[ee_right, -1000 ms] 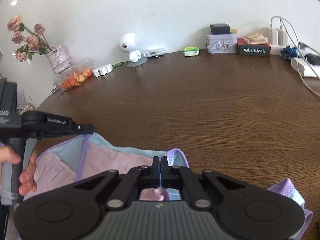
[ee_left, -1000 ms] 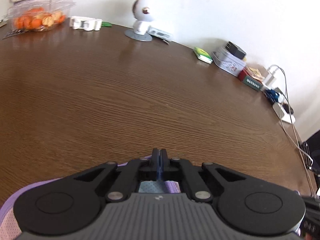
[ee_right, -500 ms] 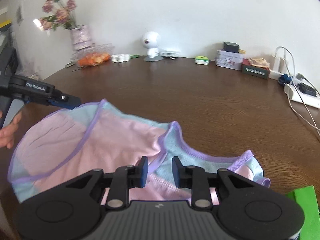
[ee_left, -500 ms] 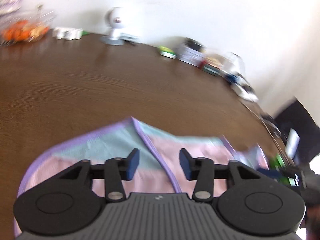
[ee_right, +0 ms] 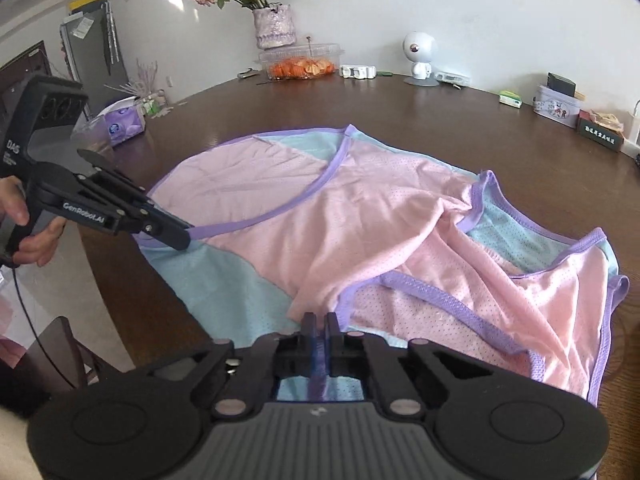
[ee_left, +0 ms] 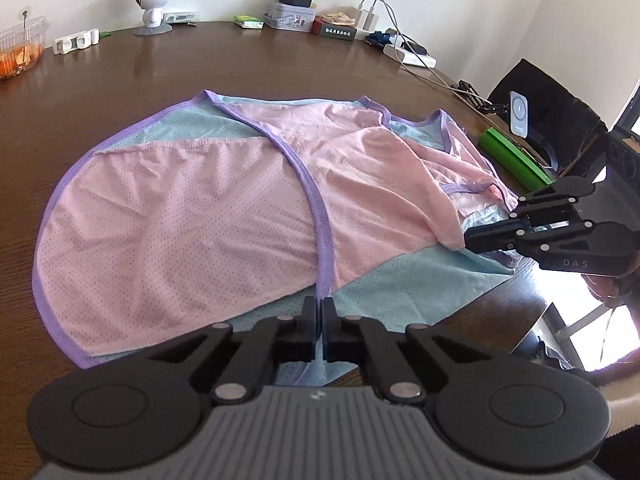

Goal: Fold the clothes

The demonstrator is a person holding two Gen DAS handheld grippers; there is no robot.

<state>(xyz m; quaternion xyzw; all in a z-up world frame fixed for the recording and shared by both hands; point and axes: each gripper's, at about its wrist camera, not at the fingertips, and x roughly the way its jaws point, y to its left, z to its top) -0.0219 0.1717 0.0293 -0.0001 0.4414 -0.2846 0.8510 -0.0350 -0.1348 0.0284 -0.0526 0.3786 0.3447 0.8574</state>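
One garment [ee_left: 224, 216] is spread on the table [ee_left: 280, 68], pinched at its near edge by two grippers.

A single pink and light-blue mesh garment with purple trim is seen lying flat across the brown table, rumpled towards one end. Two grippers are counted. The left gripper [ee_left: 321, 312] is pressed together on the purple trim at the garment's near edge, with the cloth stretching away in front of it. The right gripper [ee_right: 319, 328] is likewise clamped on a purple strip of the garment's near edge, further along the same side. Along the far rim of the table one white round-headed figure [ee_right: 416, 54], one vase of flowers [ee_right: 274, 26], one clear box of orange food [ee_right: 300, 60] and one tin [ee_right: 558, 106] are seen.
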